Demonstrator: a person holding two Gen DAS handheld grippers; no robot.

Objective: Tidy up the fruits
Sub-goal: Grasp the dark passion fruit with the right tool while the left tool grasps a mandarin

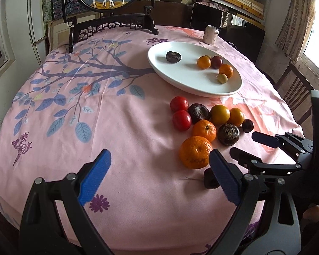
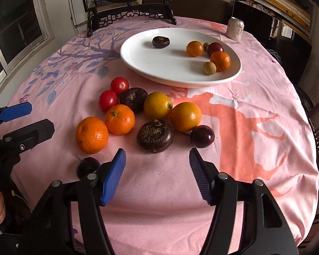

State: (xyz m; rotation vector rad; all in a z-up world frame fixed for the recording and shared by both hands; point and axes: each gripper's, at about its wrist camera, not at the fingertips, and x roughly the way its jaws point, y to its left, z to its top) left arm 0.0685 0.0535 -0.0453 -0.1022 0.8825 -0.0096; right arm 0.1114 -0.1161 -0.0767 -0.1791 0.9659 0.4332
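A white plate (image 1: pixel 202 86) (image 2: pixel 142 63) holds several fruits: a dark water chestnut (image 2: pixel 161 41), small oranges, a plum and longans. In front of it a pile lies on the pink cloth: two tomatoes (image 2: pixel 113 93), tangerines (image 2: pixel 91 135) (image 1: pixel 195 152), yellow fruits (image 2: pixel 157 105), water chestnuts (image 2: pixel 155 136) and a plum (image 2: pixel 202 136). A small dark fruit (image 2: pixel 87 166) (image 1: pixel 210 179) lies nearest. My left gripper (image 1: pixel 160 174) is open and empty, its right finger beside the near tangerine. My right gripper (image 2: pixel 157 174) is open and empty, just in front of the near water chestnut.
A drink can (image 1: pixel 211 34) (image 2: pixel 235 28) stands behind the plate. A dark wooden screen with a deer picture (image 1: pixel 110 6) stands at the table's far edge. Wooden chairs (image 1: pixel 295 93) stand at the right. The right gripper (image 1: pixel 263 146) shows in the left wrist view.
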